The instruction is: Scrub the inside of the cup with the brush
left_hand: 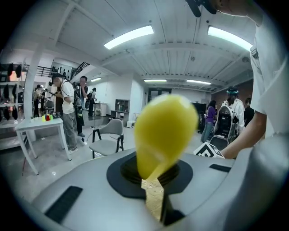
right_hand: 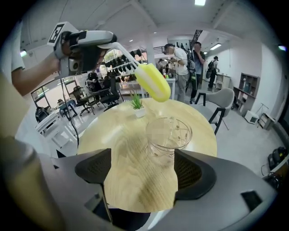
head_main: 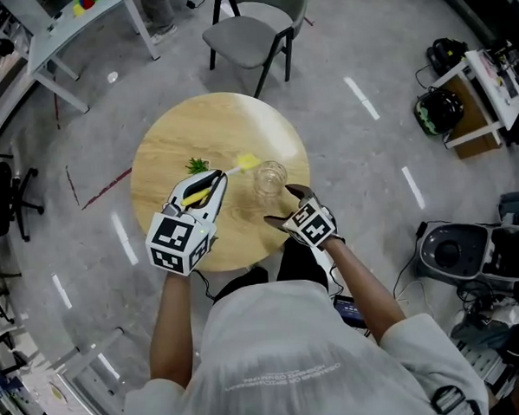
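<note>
A clear glass cup (head_main: 269, 180) stands upright on the round wooden table (head_main: 178, 141), right of centre. My left gripper (head_main: 215, 183) is shut on the handle of a brush whose yellow sponge head (head_main: 248, 162) hovers just left of and above the cup's rim. In the left gripper view that yellow head (left_hand: 165, 131) fills the middle, above the shut left gripper (left_hand: 156, 189). My right gripper (head_main: 284, 206) is open just in front of the cup. In the right gripper view the cup (right_hand: 169, 135) sits ahead of the open right gripper (right_hand: 142, 173), beyond its fingertips, with the brush head (right_hand: 153, 82) above it.
A small green plant (head_main: 197, 166) in a white pot (right_hand: 139, 111) stands on the table behind the brush. A grey chair (head_main: 255, 33) is beyond the table. People stand by a white table (left_hand: 38, 126) in the background. Equipment lies on the floor at right (head_main: 470, 252).
</note>
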Available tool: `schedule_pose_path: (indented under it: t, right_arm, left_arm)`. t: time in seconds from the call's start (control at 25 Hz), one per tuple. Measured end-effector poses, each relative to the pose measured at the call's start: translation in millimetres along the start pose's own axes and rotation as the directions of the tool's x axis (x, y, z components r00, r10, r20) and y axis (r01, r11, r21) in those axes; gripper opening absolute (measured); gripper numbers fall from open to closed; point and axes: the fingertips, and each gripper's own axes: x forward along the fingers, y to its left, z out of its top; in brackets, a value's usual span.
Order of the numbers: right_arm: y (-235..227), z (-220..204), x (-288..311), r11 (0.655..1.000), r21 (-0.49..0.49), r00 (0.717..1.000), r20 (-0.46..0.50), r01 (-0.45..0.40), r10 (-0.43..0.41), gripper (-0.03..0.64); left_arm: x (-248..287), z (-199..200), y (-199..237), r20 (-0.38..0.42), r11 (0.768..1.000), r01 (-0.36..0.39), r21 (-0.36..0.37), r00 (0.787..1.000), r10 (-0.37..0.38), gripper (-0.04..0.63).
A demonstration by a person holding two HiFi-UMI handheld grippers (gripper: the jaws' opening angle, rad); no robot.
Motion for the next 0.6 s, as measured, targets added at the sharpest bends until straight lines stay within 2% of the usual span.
schedule_pose_path:
  t: [0.2,0.36,0.44,0.52,0.6]
  right_arm:
    - [6.9,-9.2,-10.3,0.996,-0.081,0.999,-0.025,-0.039,0.037,0.443]
    - [-23.7,-19.0,-17.0,0.993,-0.12,0.999,-0.036,-0.016,0.012,0.443]
    - [-42.4,-13.5,-17.7,0.985,-0.172,0.999,-0.033,-0.025,0.019,0.443]
    - [-55.2,-5.1,-16.7,0.963,-0.264,0.997,-0.048,-0.063,0.052,0.443]
    - [-59.8,3.4,-12.9,0.919,-0.369,0.99,-0.085,-0.136,0.112,0.443]
  left_arm:
    - [2.9,-0.2,-4.3,-0.003,1.0,-0.009,-0.002,1.0,0.009,0.043]
    - [6.7,0.2,-0.4,-0.01,0.999,-0.035,-0.014,0.999,0.035,0.043]
    - [9.9,-0.8,2.0,-0.018,0.998,-0.054,-0.024,0.998,0.053,0.043]
    - [13.3,-2.2,3.8,-0.03,0.996,-0.077,-0.037,0.997,0.076,0.043]
    - [16.2,-1.8,6.7,-0.041,0.993,-0.106,-0.053,0.994,0.104,0.043]
